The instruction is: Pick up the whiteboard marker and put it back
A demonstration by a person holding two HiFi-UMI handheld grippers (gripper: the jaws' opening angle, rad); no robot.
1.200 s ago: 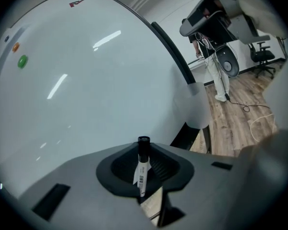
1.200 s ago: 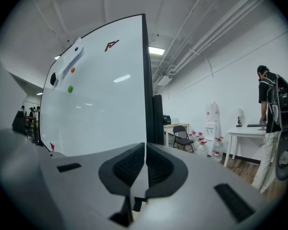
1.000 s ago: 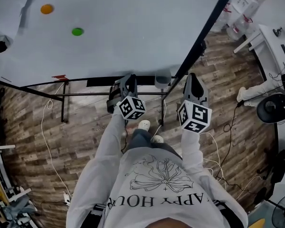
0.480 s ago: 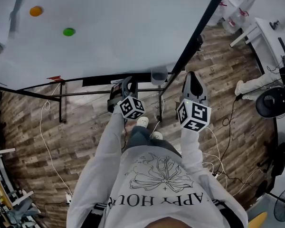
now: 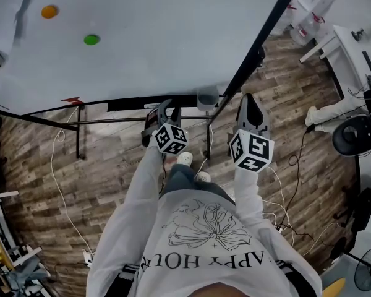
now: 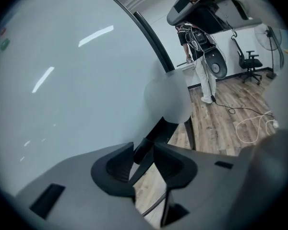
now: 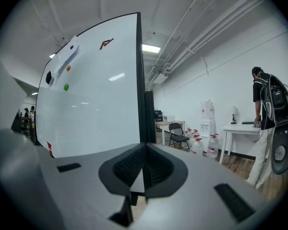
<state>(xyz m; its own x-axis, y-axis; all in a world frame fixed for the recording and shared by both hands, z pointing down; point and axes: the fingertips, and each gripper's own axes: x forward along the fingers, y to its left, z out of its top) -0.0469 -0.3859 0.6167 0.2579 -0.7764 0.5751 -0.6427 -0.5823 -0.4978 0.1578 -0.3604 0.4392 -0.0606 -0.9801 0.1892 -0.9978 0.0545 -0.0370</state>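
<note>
The whiteboard marker shows as a dark rounded end between the jaws of my left gripper. Those jaws have just been opening; they stand apart around the marker, with white board visible in the gap on the left side. In the head view my left gripper sits at the black tray ledge under the whiteboard; the marker cannot be made out there. My right gripper hangs level beside the board's right post, and its fingertips meet with nothing between them.
A grey cup-like holder hangs on the ledge between the grippers. Orange and green magnets stick to the board. The board's frame bars and cables cross the wood floor. A white table and a person stand right.
The left gripper has settled slightly lower at the tray ledge. The right gripper has kept its place. The head view has shifted a little.
</note>
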